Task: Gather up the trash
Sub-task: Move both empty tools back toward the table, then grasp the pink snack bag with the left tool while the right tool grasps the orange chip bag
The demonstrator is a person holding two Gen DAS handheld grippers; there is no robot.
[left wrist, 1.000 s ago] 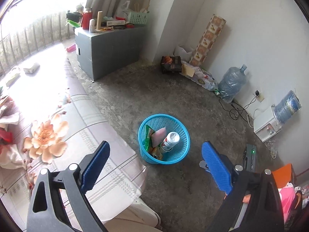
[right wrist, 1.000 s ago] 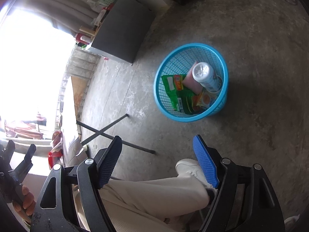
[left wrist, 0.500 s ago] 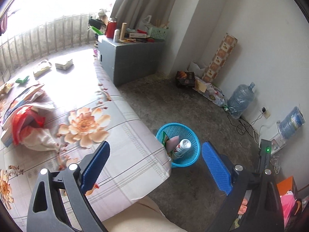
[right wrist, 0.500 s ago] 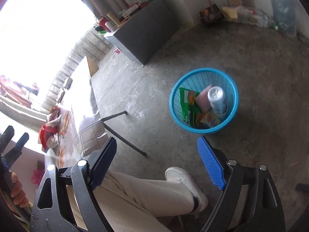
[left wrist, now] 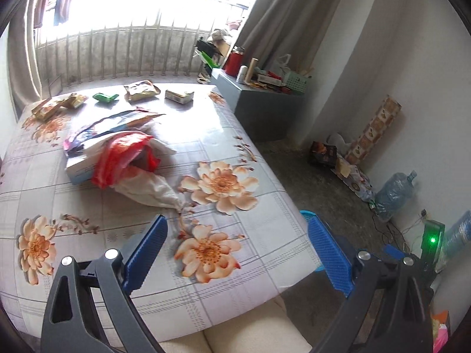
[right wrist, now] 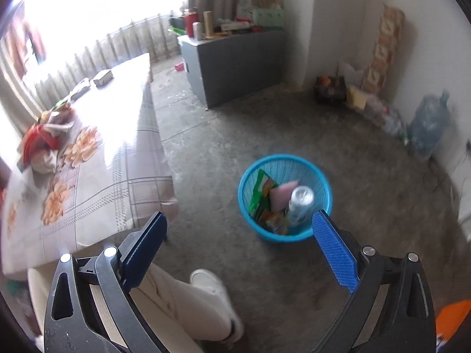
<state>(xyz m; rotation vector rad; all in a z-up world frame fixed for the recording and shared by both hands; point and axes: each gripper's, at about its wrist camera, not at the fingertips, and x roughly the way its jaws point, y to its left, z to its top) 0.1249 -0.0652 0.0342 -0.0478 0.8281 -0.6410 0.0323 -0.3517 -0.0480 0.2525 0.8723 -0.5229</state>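
Can upright-tilted in basket

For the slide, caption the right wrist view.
Empty hand-held gripper, jaws opening, above a blue basket of wrappers and a can.

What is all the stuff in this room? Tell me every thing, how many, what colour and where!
round blue mesh plastic basket: one, blue, on the floor beside the table
silver can: one, in the basket
green snack wrapper: one, in the basket
pink packet: one, in the basket
flowered tablecloth table: one, pale with orange flowers
red and white plastic bags: a heap, mid table
small packets and boxes: several, tan and green, at the table's far edge
grey cabinet: one, cluttered top, by the curtain
clear water jug: one, bluish, by the wall
person's leg and white shoe: one, cream trousers
left tongs: blue pads, open, empty
right tongs: blue pads, opening, empty
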